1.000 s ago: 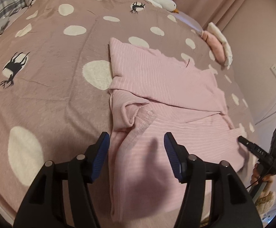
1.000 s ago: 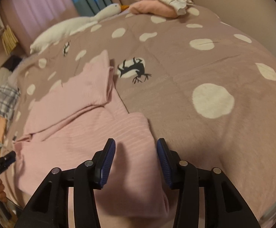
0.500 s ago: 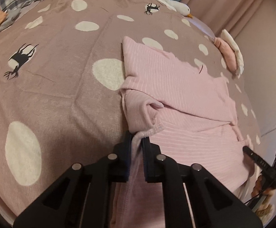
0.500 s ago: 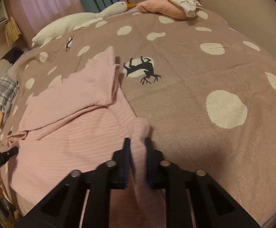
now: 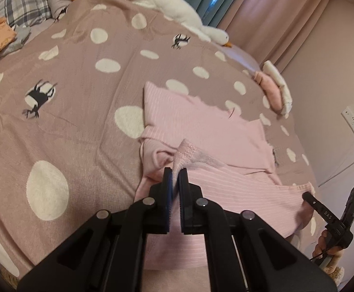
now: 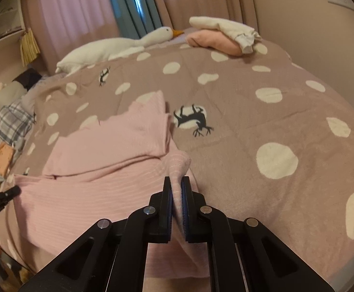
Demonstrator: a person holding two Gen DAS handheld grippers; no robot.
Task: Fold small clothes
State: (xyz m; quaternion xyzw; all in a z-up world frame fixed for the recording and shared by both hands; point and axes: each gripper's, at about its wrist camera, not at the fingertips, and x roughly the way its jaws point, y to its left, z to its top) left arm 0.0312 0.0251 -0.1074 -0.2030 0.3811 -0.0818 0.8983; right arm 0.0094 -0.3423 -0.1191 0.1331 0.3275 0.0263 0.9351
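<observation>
Mauve, white-dotted knitted bedspread [image 5: 74,131] is lying beneath everything; a pale pink ribbed knit garment [image 5: 225,131] is spreading ahead of both jaws. Left gripper [image 5: 173,177] and right gripper [image 6: 176,187], each closed tight, are pinching its raised near corners.

Ribbed pink knit garment [image 5: 225,131], soft and matt; brushed mauve blanket [image 5: 79,133], matt cloth; plush white goose [image 6: 118,46] far off; black matt-plastic tongs [image 5: 174,182].

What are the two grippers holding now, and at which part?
Both hold the pink garment: left gripper and right gripper each pinch a bunched near corner.
</observation>
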